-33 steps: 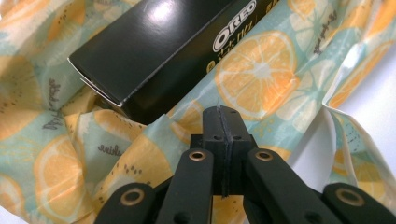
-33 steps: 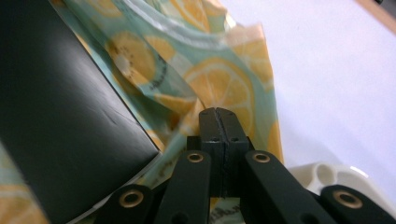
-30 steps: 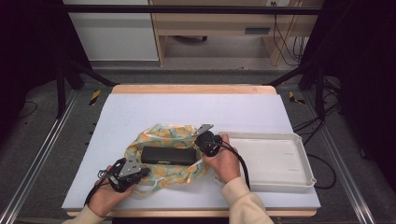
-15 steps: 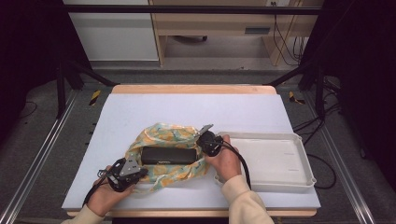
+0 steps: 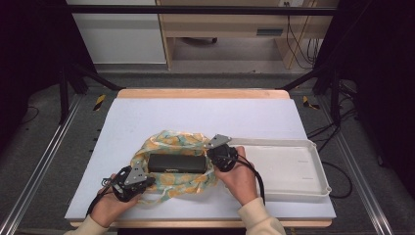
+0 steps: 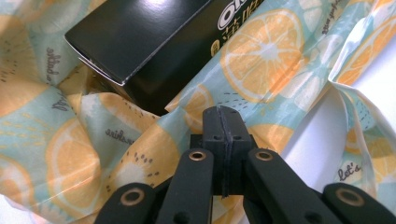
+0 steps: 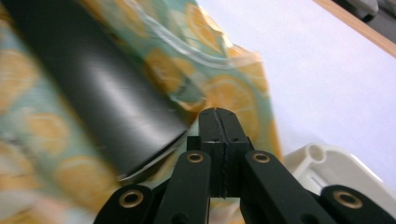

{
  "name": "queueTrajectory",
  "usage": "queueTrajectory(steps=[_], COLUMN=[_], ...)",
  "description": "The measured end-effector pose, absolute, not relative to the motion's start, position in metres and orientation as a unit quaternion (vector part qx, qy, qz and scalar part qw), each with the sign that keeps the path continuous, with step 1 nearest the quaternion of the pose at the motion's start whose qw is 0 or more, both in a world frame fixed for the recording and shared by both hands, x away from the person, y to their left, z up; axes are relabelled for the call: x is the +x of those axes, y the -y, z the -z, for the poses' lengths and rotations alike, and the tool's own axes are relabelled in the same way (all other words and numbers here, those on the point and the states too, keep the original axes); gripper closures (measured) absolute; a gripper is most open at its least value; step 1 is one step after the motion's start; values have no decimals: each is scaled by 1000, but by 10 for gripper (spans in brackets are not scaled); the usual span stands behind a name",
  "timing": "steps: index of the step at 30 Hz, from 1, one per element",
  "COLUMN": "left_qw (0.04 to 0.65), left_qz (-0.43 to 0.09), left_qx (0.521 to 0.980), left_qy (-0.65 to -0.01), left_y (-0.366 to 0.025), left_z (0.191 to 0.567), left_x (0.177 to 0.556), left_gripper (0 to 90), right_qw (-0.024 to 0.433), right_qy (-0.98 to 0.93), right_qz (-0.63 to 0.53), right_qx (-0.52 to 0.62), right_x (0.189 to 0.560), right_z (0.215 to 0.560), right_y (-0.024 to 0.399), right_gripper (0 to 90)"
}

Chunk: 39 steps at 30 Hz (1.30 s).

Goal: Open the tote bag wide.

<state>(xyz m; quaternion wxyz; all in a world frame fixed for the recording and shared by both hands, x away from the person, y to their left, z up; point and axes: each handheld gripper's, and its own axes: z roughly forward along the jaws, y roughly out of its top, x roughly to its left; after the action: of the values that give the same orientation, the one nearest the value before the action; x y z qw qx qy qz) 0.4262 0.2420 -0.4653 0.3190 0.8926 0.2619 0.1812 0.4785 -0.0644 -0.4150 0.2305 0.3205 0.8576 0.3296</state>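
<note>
A pale lavender-white table [image 5: 195, 115] with a wooden edge stands among dark rails and grey floor, with light wooden furniture [image 5: 230, 29] behind it. On it lies a citrus-print cloth [image 5: 171, 181], bunched around a black box [image 5: 177, 163], and just to the right sits a white tray [image 5: 298, 169].

The left gripper view shows what the high view cannot: white lettering on the box [image 6: 140, 42], and orange slices and small script words on the cloth [image 6: 266, 56]. The right gripper view (blurred) shows the box end [image 7: 102, 102] and a corner of the tray [image 7: 336, 172].

The left hand-held gripper [image 5: 131, 180] sits at the cloth's near-left edge, jaws pressed together, the cloth seemingly pinched between them. The right hand-held gripper [image 5: 221, 154] is at the box's right end, jaws likewise closed; whether fabric is caught there I cannot tell.
</note>
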Motion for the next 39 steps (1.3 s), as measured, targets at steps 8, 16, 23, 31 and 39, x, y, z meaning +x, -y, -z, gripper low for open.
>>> queueTrajectory(steps=[8,16,23,31,39], left_qw=[321,320,320,319,333], left_qz=[-181,-180,-178,-175,-179], left_qx=[892,893,892,893,886], left_qy=[-262,-261,-265,-266,-268], left_y=[-242,-242,-245,-248,-251], left_z=[465,464,464,464,459], left_x=[426,426,424,424,422], left_gripper=[900,900,900,900,900], right_qw=[220,214,212,209,206], right_qy=[-861,-866,-873,-878,-884], right_qz=[-344,-329,-310,-300,-290], right_qx=[304,310,309,309,305], right_x=[443,428,423,421,417], right_z=[423,439,448,454,459], right_y=[57,60,59,59,56], right_gripper=[900,900,900,900,900])
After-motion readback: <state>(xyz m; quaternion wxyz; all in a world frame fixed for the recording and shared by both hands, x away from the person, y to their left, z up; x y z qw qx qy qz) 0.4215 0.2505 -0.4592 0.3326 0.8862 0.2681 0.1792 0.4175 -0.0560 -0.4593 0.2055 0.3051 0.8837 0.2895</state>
